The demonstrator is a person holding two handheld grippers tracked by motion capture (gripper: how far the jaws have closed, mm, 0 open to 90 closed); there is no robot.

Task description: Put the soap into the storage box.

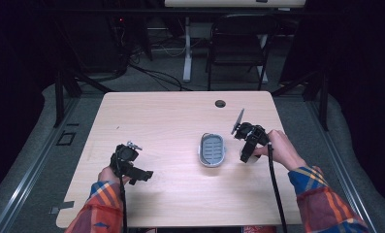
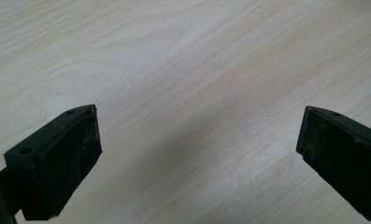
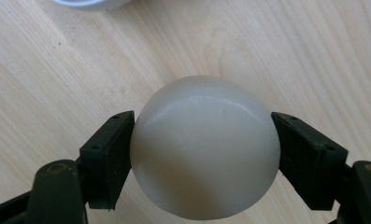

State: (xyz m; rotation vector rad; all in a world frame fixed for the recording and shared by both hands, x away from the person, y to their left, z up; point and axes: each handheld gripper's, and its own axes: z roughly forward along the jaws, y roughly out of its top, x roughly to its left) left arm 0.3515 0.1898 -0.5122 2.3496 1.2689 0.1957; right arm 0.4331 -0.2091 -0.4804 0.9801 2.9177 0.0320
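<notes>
1. The left hand-held gripper [image 1: 142, 175] is resting low over the bare pale wood-grain table [image 1: 170, 116] at the left, its jaws spread wide with nothing between them, well apart from everything else.
2. Near the middle, an oval soap dish [image 1: 212, 149] is sitting on the table: a pale glossy rim around a grey ribbed insert.
3. Just right of it, the right hand-held gripper [image 3: 203, 149] is clenching a smooth, rounded, off-white soap bar [image 3: 204, 147] above the table, flat black pads pressing on its 2 opposite sides.
4. Judging by this, the step in hand is carrying the soap to the dish. The glossy, curved surface is likely slippery, so keeping the squeeze steady, centring over the ribbed insert and lowering fully before releasing would serve best.
</notes>
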